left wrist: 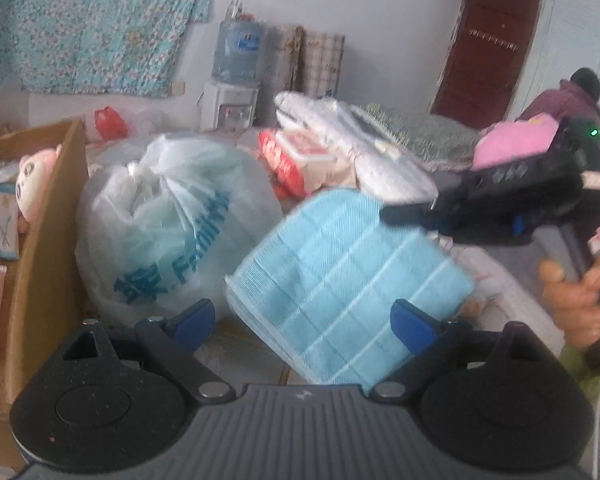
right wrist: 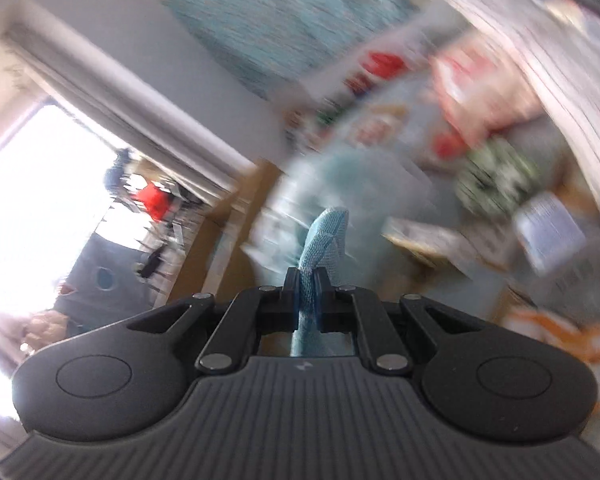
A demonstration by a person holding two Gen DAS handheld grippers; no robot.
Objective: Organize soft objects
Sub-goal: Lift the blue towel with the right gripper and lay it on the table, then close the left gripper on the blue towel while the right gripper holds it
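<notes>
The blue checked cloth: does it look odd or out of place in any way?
Yes. The blue checked cloth hangs in the air, tilted, pinched at one corner by the right tongs. It lies on nothing, in front of the tied plastic bag.

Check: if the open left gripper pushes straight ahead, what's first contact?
Probably the folded light-blue checked cloth hanging from the right gripper; it sits between the left gripper fingers' line. Depth unclear.
</notes>
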